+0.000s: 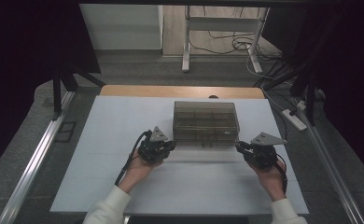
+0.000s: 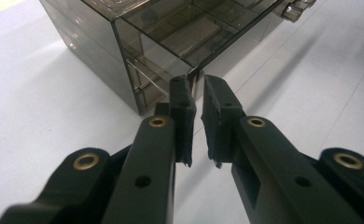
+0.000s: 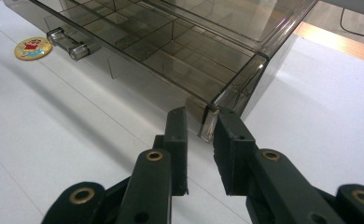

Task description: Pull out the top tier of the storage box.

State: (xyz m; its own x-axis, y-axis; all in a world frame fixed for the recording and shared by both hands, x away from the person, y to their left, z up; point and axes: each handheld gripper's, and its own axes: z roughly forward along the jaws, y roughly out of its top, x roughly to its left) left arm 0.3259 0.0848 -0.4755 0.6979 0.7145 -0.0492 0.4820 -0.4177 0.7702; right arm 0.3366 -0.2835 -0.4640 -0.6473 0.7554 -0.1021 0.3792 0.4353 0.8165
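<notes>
Two grippers at the box's near corners

Both black two-jaw grippers sit on the white table [image 1: 101, 186]. Left gripper [image 2: 195, 100] and right gripper [image 3: 199, 126] each have jaws narrowly parted, holding nothing, tips at the near corners of the smoky translucent plastic drawer box [image 1: 206, 121], mid-table beyond.

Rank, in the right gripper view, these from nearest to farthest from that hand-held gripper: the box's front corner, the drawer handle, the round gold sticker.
1. Front corner of the smoky transparent plastic drawer box, between the tips of the right hand-held gripper.
2. Clear plastic drawer handle, farther along the box front, upper left.
3. Round gold sticker on the white table, just beyond the handle, far left.
</notes>
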